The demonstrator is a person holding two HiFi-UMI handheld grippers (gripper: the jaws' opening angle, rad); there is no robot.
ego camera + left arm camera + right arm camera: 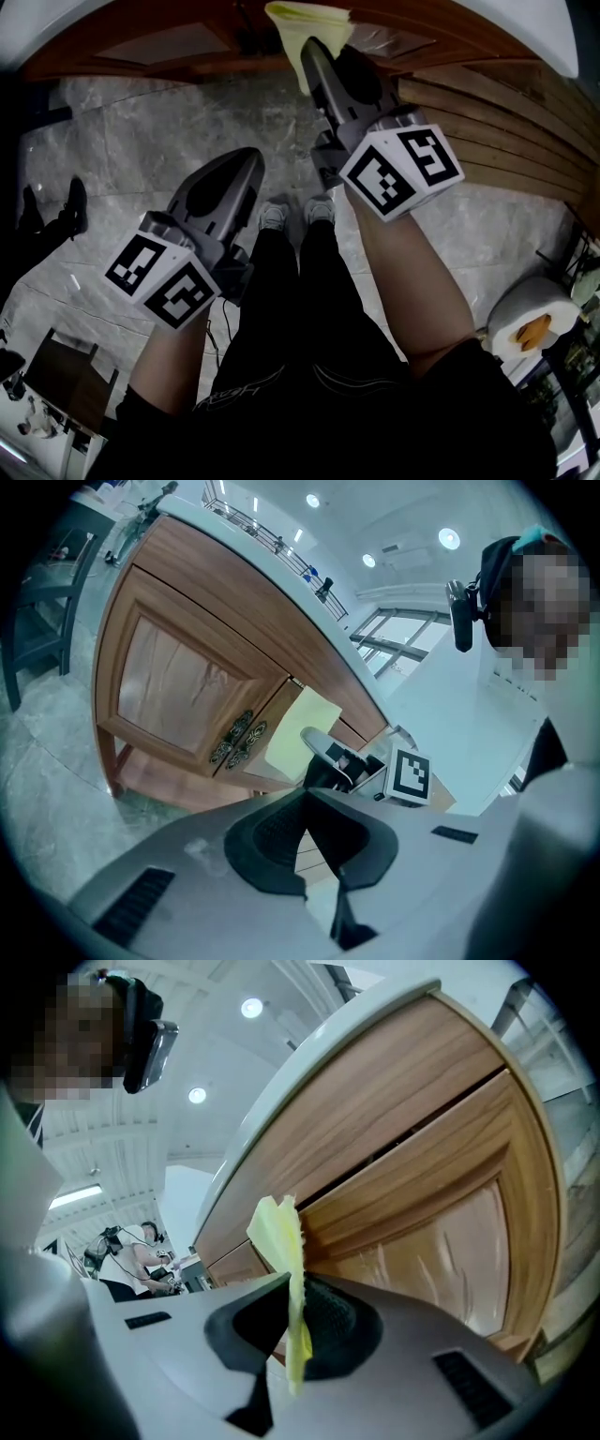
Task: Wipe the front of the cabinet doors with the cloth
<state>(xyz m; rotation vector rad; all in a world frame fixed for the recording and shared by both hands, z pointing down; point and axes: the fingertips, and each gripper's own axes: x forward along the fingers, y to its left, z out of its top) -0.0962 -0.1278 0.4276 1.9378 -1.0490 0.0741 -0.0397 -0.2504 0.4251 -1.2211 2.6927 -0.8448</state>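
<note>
Clamped edge-up in right gripper (292, 1302): yellow cloth (279, 1232), cabinet door (450, 1213) just ahead. Left gripper (305, 836) closed, empty, farther back.

You're in black trousers (281, 309), a black short-sleeved top (487, 412), pale trainers (273, 217); left gripper (247, 157) and right gripper (314, 49) show grey, each with a white, black-marked cube (401, 171).

The head view looks steeply down on the left gripper (246, 161), right gripper (314, 52) and floor (141, 131). The left gripper view faces the doors (178, 677) from further back, catching the right gripper; the right gripper view sits close to them. All share the cloth (302, 23).
</note>
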